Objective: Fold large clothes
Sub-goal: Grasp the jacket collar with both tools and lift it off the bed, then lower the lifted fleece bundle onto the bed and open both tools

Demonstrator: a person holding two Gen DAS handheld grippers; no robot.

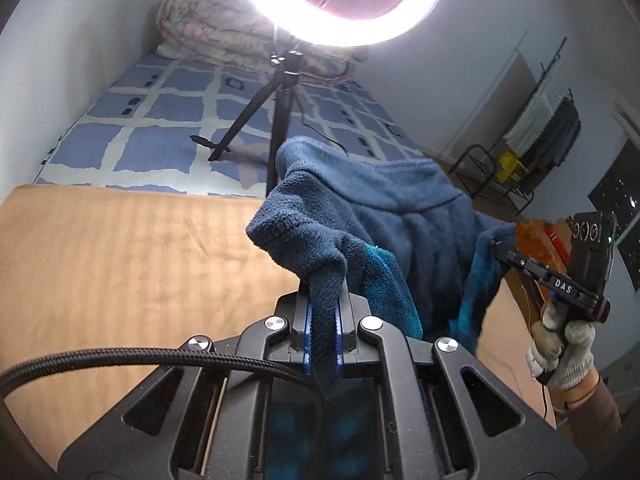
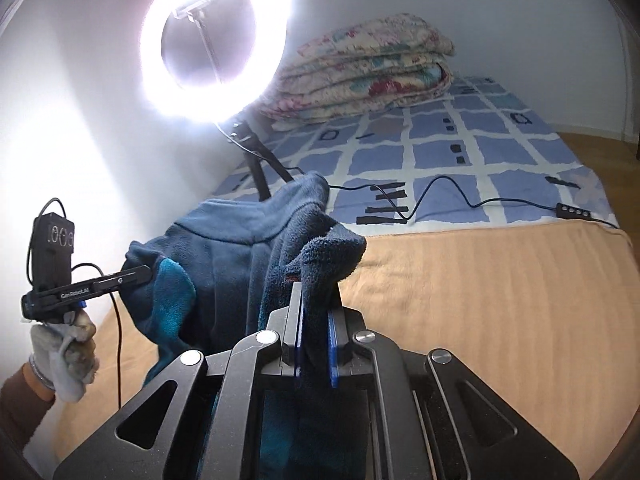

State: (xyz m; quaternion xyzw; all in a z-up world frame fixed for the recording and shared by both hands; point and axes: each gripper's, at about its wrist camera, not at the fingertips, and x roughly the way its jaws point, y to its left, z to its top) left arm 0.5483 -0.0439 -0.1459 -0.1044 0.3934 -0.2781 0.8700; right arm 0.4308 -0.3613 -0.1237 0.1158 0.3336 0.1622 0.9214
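Two grippers each clamp a bunch of the same dark blue fleece garment (image 1: 400, 216), which hangs in the air between them above a tan blanket (image 1: 120, 264).

From the left wrist camera, the left gripper (image 1: 323, 312) is clenched on a thick fold of the fleece; the cloth fills the gap between its blue-lined fingers and bulges out above them. The garment stretches away to the right, where the right gripper (image 1: 498, 246) pinches another part of it, held by a hand in a pale knitted glove (image 1: 560, 344). A lighter teal lining shows along the hanging edges. Behind the cloth stands a black tripod (image 1: 276, 108) carrying a glaring ring light (image 1: 344, 4), set on a bed with a blue-and-white checked sheet (image 1: 160, 120). A rolled flowery quilt (image 1: 212, 28) lies at the far end of the bed. A clothes rack (image 1: 548, 116) stands by the far wall on the right.

From the right wrist camera, the right gripper (image 2: 316, 308) is likewise closed on a wad of fleece. The garment runs leftward to the left gripper (image 2: 146, 272), whose tips bite the cloth, held by the other gloved hand (image 2: 68, 356). The tan blanket spreads below and to the right. A black cable (image 2: 440, 188) snakes across the checked sheet behind, and the quilt sits just beside the ring light.
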